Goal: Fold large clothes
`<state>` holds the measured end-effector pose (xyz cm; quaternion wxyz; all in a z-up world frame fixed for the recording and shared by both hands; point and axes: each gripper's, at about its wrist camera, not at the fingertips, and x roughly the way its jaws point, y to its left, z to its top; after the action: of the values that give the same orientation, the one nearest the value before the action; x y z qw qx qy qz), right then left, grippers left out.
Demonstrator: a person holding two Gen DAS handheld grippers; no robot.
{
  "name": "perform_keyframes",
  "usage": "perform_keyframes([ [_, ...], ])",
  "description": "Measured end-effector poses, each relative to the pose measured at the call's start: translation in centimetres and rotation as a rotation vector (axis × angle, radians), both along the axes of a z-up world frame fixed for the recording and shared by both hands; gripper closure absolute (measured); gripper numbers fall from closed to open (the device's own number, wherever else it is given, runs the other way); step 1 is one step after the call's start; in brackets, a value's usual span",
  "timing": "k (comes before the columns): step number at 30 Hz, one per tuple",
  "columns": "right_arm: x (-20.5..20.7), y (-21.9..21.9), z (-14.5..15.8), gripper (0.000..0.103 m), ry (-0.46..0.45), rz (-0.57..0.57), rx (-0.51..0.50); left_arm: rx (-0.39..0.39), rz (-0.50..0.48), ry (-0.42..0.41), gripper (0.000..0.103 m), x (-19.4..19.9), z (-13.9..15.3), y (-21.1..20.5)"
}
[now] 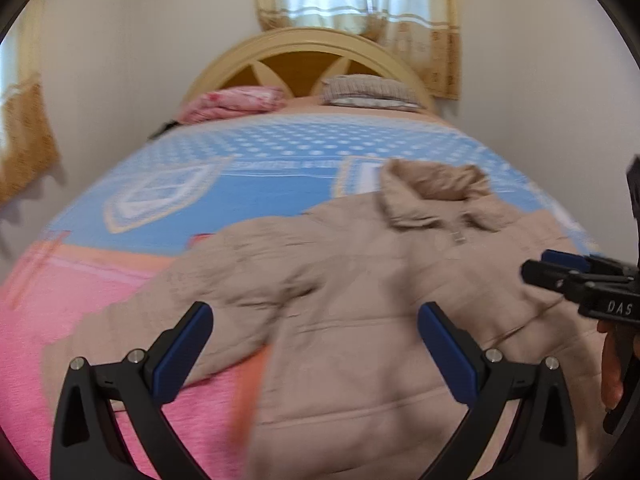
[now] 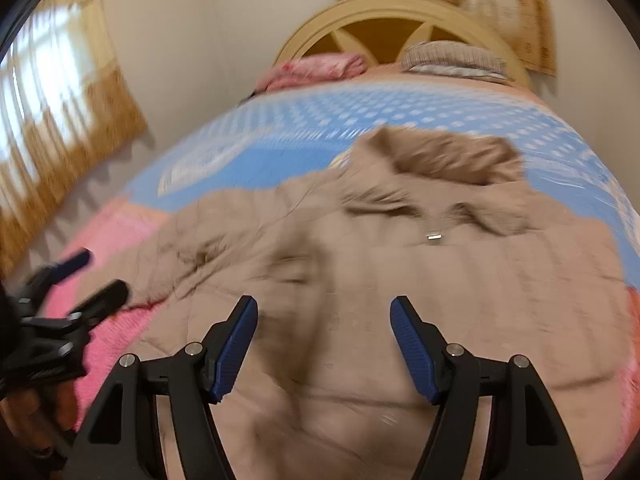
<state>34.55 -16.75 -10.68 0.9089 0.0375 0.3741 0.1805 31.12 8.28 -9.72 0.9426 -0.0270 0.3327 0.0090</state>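
Note:
A large beige padded jacket (image 1: 352,292) lies front up on the bed, collar and hood toward the headboard, zipper pull near the collar. One sleeve stretches out to the left. It fills the middle of the right wrist view (image 2: 400,264). My left gripper (image 1: 316,316) is open and empty above the jacket's left side. My right gripper (image 2: 324,312) is open and empty above the jacket's chest. The right gripper also shows at the right edge of the left wrist view (image 1: 536,268). The left gripper shows at the left edge of the right wrist view (image 2: 100,276).
The bed has a blue dotted cover (image 1: 256,176) and a pink blanket (image 1: 60,320) near me. A pink pillow (image 1: 236,102) and a grey pillow (image 1: 368,90) lie by the cream headboard (image 1: 304,46). Curtained windows are behind and at the left.

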Motion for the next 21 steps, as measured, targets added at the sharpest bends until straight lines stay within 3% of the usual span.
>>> perform_keyframes([
  [3, -0.7, -4.7, 0.2, 0.034, 0.003, -0.115, -0.048, -0.104, -0.084, 0.066, 0.0, 2.5, -0.5, -2.1],
  [5, -0.9, -6.8, -0.9, 0.034, 0.023, -0.182, -0.1, -0.103, -0.091, 0.092, 0.0, 4.1, -1.3, -3.6],
  [9, -0.8, -8.8, -4.0, 0.037, 0.114, -0.193, -0.127, 0.069, -0.07, 0.114, 0.0, 6.4, -3.9, -7.1],
  [10, -0.7, -9.2, -4.7, 0.041, 0.155, -0.186, -0.126, 0.136, -0.071, 0.132, 0.0, 6.9, -4.9, -8.0],
  [11, -0.6, -9.9, -5.0, 0.054, 0.177, -0.186, -0.115, 0.183, -0.059, 0.153, 0.0, 7.3, -6.0, -8.5],
  [12, -0.7, -11.0, -4.7, 0.062, 0.172, -0.199, -0.103, 0.193, -0.063, 0.169, 0.0, 7.3, -6.8, -8.7],
  [14, -0.9, -13.4, -3.1, 0.065, 0.123, -0.236, -0.06, 0.185, -0.076, 0.201, 0.0, 7.4, -7.7, -8.6],
  [18, 1.9, -17.9, 0.3, 0.067, 0.035, -0.359, 0.024, 0.142, -0.06, 0.213, 0.0, 7.4, -9.0, -7.9],
  [21, 5.7, -19.0, 0.1, 0.067, 0.0, -0.395, 0.077, 0.116, -0.053, 0.218, 0.0, 7.4, -9.5, -7.5],
])
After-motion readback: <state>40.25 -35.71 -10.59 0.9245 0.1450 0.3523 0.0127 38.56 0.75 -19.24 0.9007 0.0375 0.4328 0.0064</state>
